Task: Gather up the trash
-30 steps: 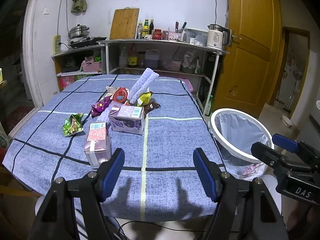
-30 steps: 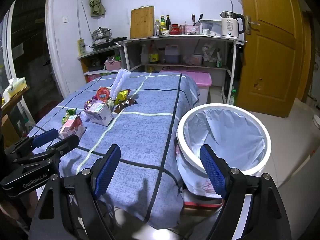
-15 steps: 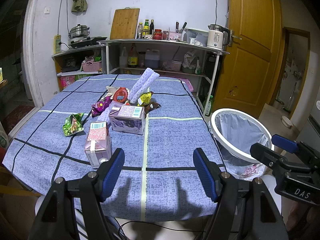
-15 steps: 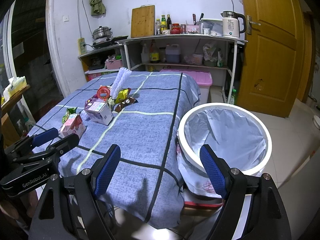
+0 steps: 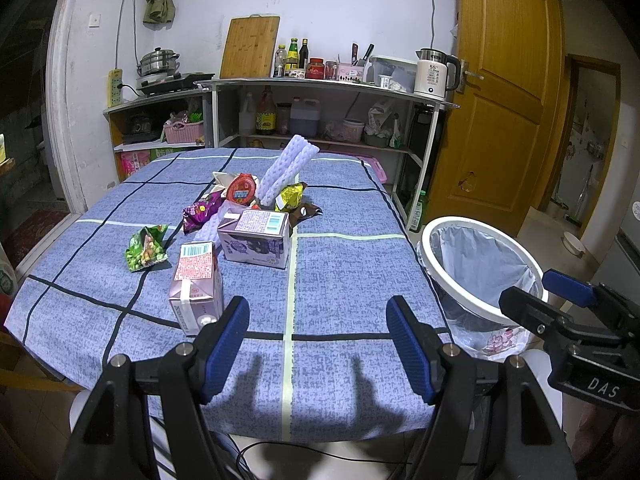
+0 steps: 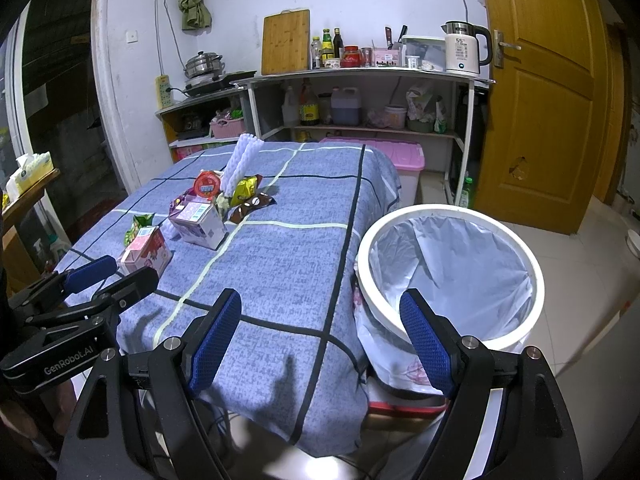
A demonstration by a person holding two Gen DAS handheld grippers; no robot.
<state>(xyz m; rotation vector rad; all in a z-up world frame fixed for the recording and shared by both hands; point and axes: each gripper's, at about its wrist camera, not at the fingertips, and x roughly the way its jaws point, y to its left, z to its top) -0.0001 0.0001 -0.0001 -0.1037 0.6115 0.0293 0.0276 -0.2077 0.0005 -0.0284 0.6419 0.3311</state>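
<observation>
Trash lies in a cluster on the blue checked tablecloth: a pink milk carton nearest me, a purple carton behind it, a green snack bag, a purple wrapper, a red-lidded cup, a yellow wrapper, a brown wrapper and a white foam net sleeve. A white bin with a pale liner stands at the table's right edge. My left gripper is open over the table's near edge, just right of the pink carton. My right gripper is open and empty between table and bin.
Metal shelves with bottles, a kettle, a cutting board and a cooker stand against the far wall. A wooden door is at the right. A pink lidded box sits on the floor past the table.
Both grippers have drifted very slightly; the bin looks a little lower in the left wrist view. Nothing has been picked up or moved on the table.
</observation>
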